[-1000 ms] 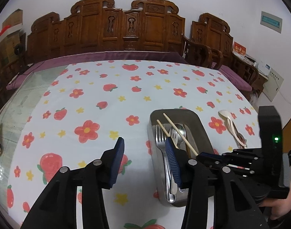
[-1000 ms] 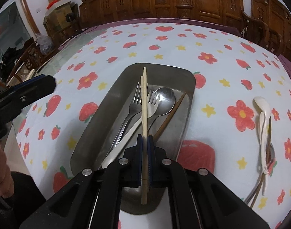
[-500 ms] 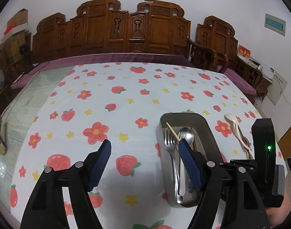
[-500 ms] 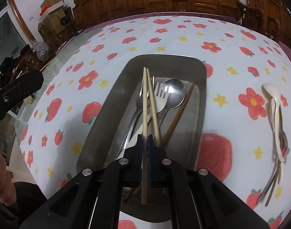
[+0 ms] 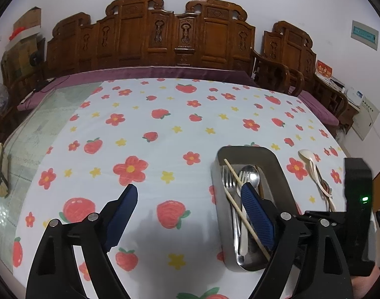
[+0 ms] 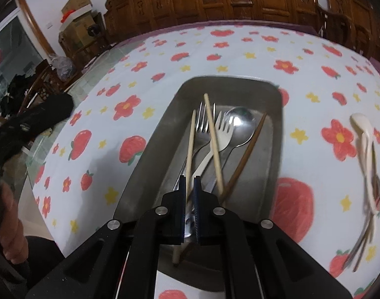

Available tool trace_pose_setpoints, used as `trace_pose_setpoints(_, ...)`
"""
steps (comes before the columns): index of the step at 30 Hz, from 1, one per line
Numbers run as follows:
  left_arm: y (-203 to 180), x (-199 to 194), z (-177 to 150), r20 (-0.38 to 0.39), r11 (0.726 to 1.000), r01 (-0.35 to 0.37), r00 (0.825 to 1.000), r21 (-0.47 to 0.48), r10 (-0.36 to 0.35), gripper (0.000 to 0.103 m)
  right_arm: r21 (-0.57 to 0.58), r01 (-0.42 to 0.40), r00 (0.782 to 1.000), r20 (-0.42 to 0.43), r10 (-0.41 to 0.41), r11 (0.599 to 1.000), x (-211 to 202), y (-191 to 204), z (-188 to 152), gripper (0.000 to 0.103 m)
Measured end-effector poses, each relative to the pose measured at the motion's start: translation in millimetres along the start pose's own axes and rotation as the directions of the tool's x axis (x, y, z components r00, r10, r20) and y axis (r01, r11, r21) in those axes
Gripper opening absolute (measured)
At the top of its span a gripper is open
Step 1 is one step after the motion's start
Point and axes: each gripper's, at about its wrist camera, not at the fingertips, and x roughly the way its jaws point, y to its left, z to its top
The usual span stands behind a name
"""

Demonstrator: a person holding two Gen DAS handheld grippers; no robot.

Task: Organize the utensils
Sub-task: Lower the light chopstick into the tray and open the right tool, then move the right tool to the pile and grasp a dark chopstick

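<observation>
I saw even, soft indoor light in both views, heavy fisheye bend and dark vignette at corners. Tray (image 6: 150,149) showed mild glare; faint shadow on tablecloth (image 5: 150,224); right view's edges motion-blurred.

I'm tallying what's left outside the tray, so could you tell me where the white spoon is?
In the right wrist view, the white spoon lies on the tablecloth, right of the metal tray, atop some loose utensils.

Left gripper (image 5: 187,199) fingers spread wide, right gripper (image 6: 189,186) fingers nearly closed
</observation>
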Motion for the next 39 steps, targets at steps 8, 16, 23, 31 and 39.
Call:
trace_pose_setpoints(8, -29.6, 2.5, -5.9, 0.0, 0.998, 0.062, 0.998, 0.023, -0.062, 0.09, -0.092, 0.084, 0.99, 0.121, -0.073, 0.992, -64.2, -29.1, -14.9, 0.008)
trace_pose_setpoints(16, -76.4, 2.6, -18.1, 0.007, 0.991, 0.083, 0.996, 0.103, -0.084, 0.09, -0.054, 0.231, 0.963, 0.159, -0.22, 0.971, -110.8, -103.4, -42.5, 0.018)
trace_pose_setpoints(23, -105.1, 7.8, -25.4, -0.006, 0.985, 0.115, 0.993, 0.13, -0.115, 0.09, 0.028, 0.284, 0.954, 0.089, -0.285, 0.958, -102.4, -156.2, -61.8, 0.019)
trace_pose_setpoints(31, -131.1, 15.1, -39.4, -0.029, 0.977, 0.131, 0.991, 0.169, -0.128, 0.09, 0.111, 0.256, 0.966, -0.012, -0.257, 0.96, -70.3, -177.1, -72.5, 0.019)
trace_pose_setpoints(39, -150.7, 14.3, -48.2, -0.034, 0.966, 0.136, 0.991, 0.221, -0.131, 0.09, 0.147, 0.237, 0.971, -0.045, -0.233, 0.96, -64.0, -181.7, -73.0, 0.011)
